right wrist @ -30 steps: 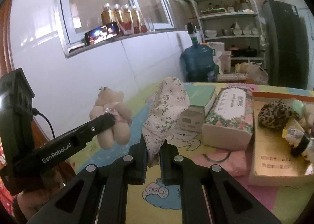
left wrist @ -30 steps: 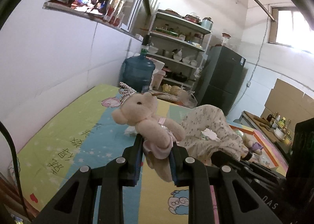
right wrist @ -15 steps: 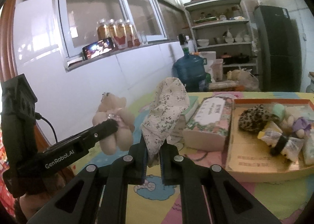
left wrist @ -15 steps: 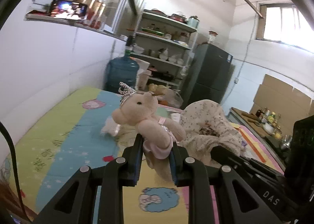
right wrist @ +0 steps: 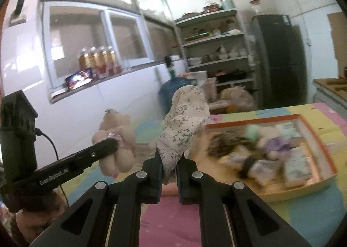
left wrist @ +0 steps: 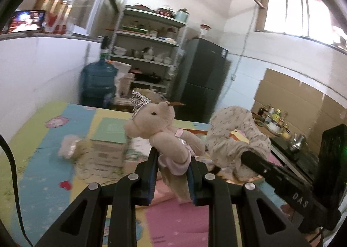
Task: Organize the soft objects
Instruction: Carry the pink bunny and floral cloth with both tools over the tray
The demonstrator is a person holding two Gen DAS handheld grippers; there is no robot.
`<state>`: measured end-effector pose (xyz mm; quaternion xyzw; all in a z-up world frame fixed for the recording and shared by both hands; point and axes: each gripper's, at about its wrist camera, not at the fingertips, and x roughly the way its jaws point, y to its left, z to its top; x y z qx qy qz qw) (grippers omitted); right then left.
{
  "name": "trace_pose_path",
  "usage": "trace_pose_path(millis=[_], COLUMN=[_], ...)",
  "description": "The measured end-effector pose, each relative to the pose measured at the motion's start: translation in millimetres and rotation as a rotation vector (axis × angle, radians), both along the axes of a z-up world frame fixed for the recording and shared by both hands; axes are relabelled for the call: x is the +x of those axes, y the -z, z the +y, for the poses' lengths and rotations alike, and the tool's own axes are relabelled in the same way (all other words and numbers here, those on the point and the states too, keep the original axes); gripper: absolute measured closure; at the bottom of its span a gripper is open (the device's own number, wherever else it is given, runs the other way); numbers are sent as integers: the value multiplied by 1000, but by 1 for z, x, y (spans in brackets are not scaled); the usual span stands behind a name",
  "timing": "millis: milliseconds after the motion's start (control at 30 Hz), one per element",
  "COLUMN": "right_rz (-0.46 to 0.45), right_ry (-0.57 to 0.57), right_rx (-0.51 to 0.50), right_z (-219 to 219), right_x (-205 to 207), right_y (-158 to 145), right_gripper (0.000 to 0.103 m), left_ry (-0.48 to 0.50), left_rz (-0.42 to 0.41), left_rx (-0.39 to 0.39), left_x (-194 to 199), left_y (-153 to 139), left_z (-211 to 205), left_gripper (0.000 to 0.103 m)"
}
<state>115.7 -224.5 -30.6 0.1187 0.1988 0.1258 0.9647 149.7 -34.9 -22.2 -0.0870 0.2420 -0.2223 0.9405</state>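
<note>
1. A pastel patchwork cartoon mat [left wrist: 54, 151] covers the surface; a metal kitchen shelf [right wrist: 213, 36] and a dark fridge [right wrist: 279, 56] stand behind.
2. The left gripper [left wrist: 171, 169], marked "GenRobot.AI", clamps the beige plush bear with a tiara [left wrist: 160, 134] above the mat.
3. The right gripper [right wrist: 168, 173], marked "DAS", pinches the white floral cloth [right wrist: 184, 125] aloft beside the orange-rimmed cardboard tray [right wrist: 321, 138].

beige teddy bear [left wrist: 164, 136], floral cloth [right wrist: 184, 125]

The teddy [left wrist: 167, 136] is a pale beige plush with a little silver crown, pink skirt, held up off the mat, head tilted left. Just beside it the floral cloth [right wrist: 184, 125] hangs bunched, cream with tiny dark flowers, peak pointing up.
</note>
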Motion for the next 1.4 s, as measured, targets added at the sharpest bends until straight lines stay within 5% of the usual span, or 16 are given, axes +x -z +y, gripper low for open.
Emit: trace_pose_path(millis=[533,1400], right_rz=[5,85], right_ry=[227,216], right_rx=[68,127], right_z=[-122,-154], right_x=[-14,13], right_y=[16,58], right_gripper=[93,92], left_ry=[117,139], left_rz=[63,177], left_rx=[60,138], left_x=[33,52], left_y=[25,75], left_z=[-97,-140], left_gripper=[78,78])
